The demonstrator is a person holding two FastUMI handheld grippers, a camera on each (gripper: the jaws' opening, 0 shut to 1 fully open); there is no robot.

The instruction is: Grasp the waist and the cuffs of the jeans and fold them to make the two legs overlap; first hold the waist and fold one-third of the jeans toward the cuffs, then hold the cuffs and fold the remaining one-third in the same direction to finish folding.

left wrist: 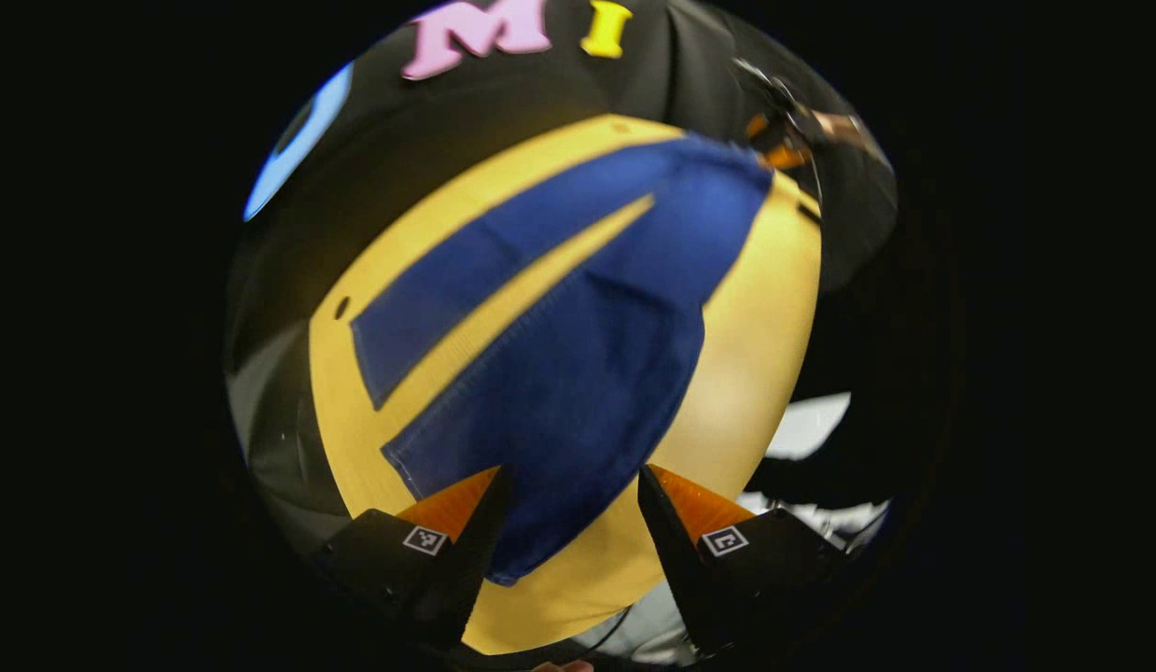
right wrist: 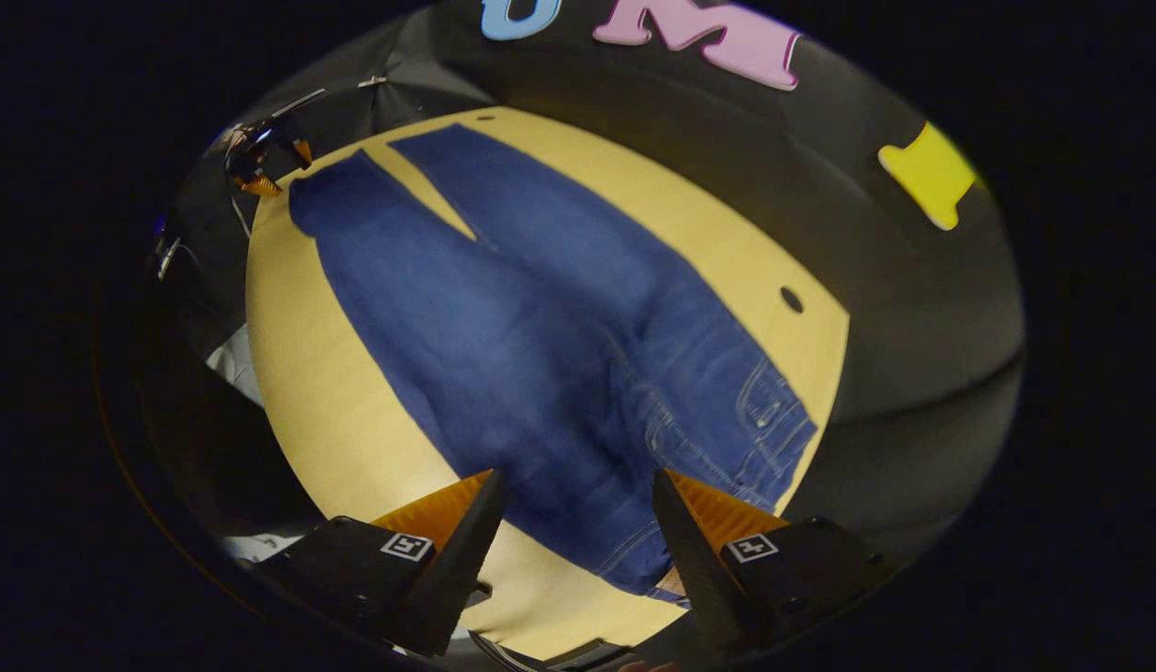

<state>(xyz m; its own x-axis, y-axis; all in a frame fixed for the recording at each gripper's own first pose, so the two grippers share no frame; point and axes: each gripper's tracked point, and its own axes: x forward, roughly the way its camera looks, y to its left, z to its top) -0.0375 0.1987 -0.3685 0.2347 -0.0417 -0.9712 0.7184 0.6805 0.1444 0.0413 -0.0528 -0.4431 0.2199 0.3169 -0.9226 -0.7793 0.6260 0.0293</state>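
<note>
We've got the jeans [left wrist: 578, 373] lying flat on the yellow worktop [left wrist: 755, 373], legs spread in a narrow V w/ a strip of worktop showing between them. In the left gripper view we're at the cuff end: the left gripper [left wrist: 570, 481] hangs above the near leg's cuff, fingers apart, nothing between them, not touching the denim as far as we can tell. The far leg's cuff sits to the left, well apart from the gripper. The right gripper [left wrist: 773, 140] shows small at the waist end, blurred.

In the right gripper view we're at the waist end: the right gripper [right wrist: 578, 485] hovers over the waistband, fingers apart, denim visible in the gap, no clamp. Pockets and seams lie to its right. The left gripper shows small by the near leg's cuff, far end.
</note>
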